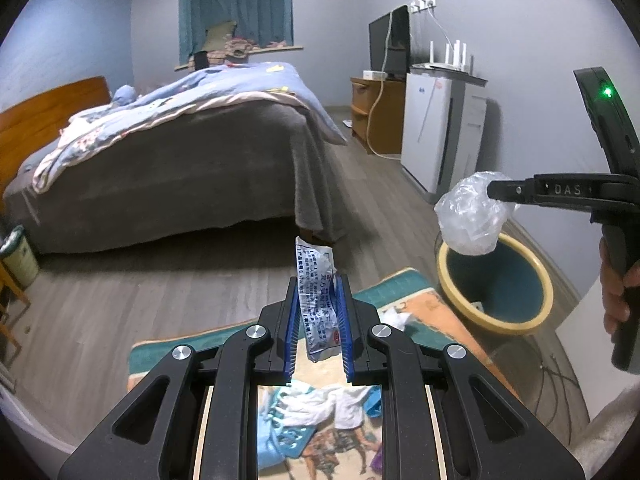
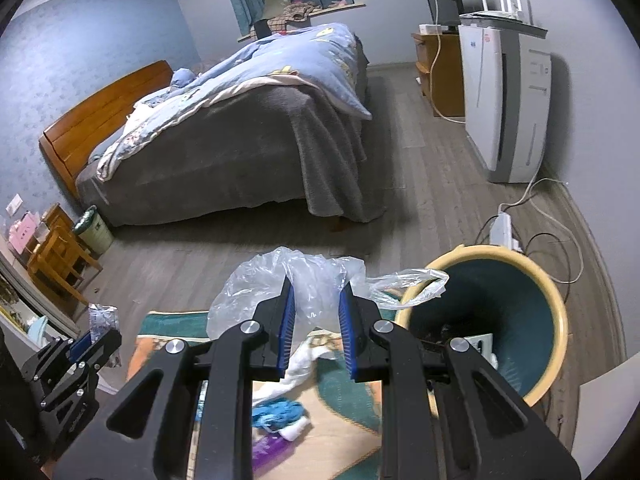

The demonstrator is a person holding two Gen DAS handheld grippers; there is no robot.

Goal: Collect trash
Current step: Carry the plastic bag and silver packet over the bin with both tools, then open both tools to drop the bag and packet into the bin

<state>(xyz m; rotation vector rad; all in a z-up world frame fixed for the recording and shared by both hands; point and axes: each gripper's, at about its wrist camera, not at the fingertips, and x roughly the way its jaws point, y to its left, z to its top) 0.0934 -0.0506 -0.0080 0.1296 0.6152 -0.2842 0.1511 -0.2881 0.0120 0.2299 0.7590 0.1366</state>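
In the lower centre of the left wrist view, our left gripper (image 1: pixel 318 312) has its blue-padded fingers (image 1: pixel 293 320) drawn in on a crinkled blue-and-white printed foil packet (image 1: pixel 316 300), which stands upright between them and pokes out above the tips. At the right edge of that frame our right gripper (image 1: pixel 494 191) reaches in from the side, pinching a crumpled clear plastic bag (image 1: pixel 472 216) that hangs just above the round bin with a yellow rim and dark teal inside (image 1: pixel 452 276). In the right wrist view the same gripper (image 2: pixel 317 300) sits at bottom centre, its fingers closed partway on the bag (image 2: pixel 304 284) — the film bulges out to the left and a loose tail trails right over the bin's rim (image 2: pixel 560 312). The left gripper (image 2: pixel 94 342) shows at lower left with the packet (image 2: pixel 102 318). Below both, a patterned floor mat with a teal border (image 2: pixel 168 322) carries white tissues (image 2: pixel 304 364) and blue scraps (image 2: pixel 276 410). A bed with a grey cover (image 2: pixel 248 160) fills the upper middle.
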